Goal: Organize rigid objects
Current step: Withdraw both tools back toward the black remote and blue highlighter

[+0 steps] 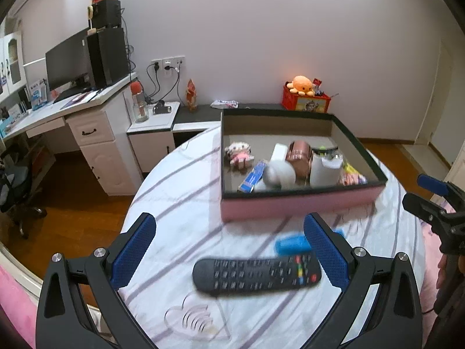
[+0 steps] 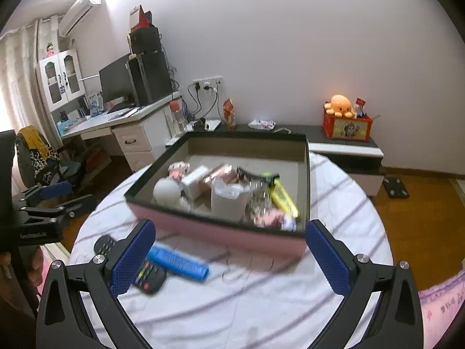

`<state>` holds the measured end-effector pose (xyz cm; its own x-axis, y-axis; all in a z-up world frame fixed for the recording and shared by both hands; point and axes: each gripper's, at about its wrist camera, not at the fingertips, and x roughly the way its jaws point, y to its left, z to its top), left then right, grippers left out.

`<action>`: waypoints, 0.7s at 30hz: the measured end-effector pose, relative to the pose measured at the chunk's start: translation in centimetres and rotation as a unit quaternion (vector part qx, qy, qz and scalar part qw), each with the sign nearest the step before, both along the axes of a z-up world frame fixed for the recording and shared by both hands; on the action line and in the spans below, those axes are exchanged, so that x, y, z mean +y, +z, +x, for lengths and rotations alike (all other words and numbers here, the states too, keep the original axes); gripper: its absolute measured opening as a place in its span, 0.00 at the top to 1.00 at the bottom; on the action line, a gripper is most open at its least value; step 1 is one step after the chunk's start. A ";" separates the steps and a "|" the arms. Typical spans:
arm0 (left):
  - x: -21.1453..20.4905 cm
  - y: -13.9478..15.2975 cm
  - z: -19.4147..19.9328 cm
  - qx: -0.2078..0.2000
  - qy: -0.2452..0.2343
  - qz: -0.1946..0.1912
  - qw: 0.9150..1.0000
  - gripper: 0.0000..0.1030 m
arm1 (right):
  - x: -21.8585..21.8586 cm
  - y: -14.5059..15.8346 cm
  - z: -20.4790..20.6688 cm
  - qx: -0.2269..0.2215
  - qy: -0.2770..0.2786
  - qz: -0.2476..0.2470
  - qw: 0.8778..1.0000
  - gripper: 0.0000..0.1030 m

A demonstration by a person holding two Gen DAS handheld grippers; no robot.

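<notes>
Room: bedroom; white desk (image 1: 87, 110) with monitor (image 1: 68, 58) far left of the box, pale wall behind.
Surface: round table under a white cloth with grey stripes (image 1: 180, 192); bears the box and loose items.
Left gripper (image 1: 229, 250): wide open, nothing between the blue pads; hovers above the cloth, on the near side of the box.
Remote (image 1: 257, 273): black, lying flat on the cloth in front of the box, apart from it, between the left fingers in view; contact cannot be told.
Blue item (image 2: 177, 263): oblong, blurred, on the cloth just beside the remote, between remote and box.
Box (image 1: 302, 203): shallow, pink outer wall, dark rim; holds a small doll (image 1: 239, 154), white cup (image 1: 324, 170), brown item, yellow item (image 2: 283, 199), others blurred.
Right gripper (image 2: 231, 250): wide open, holding nothing, right of the remote, facing the box's near wall.
</notes>
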<state>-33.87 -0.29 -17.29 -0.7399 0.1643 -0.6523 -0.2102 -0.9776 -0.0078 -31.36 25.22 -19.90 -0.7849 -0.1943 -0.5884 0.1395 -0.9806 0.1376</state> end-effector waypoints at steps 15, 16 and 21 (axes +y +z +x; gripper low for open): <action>-2.2 -4.0 2.9 -0.044 -0.016 -0.021 0.999 0.00 | -2.6 -4.0 1.3 -0.053 -0.001 0.058 0.997 0.00; -2.4 -4.5 2.8 -0.049 -0.017 -0.026 0.998 0.00 | -2.7 -4.5 1.1 -0.060 -0.001 0.064 0.996 0.00; -2.9 -6.6 2.1 -0.073 -0.036 -0.035 0.996 0.00 | -3.2 -6.8 0.2 -0.094 0.009 0.072 0.993 0.00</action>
<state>-31.73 -3.21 -23.90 -0.6235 0.1633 -0.7646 -0.2817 -0.9592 0.0248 -31.19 21.98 -26.65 -0.6555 -0.1105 -0.7471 0.1420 -0.9896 0.0217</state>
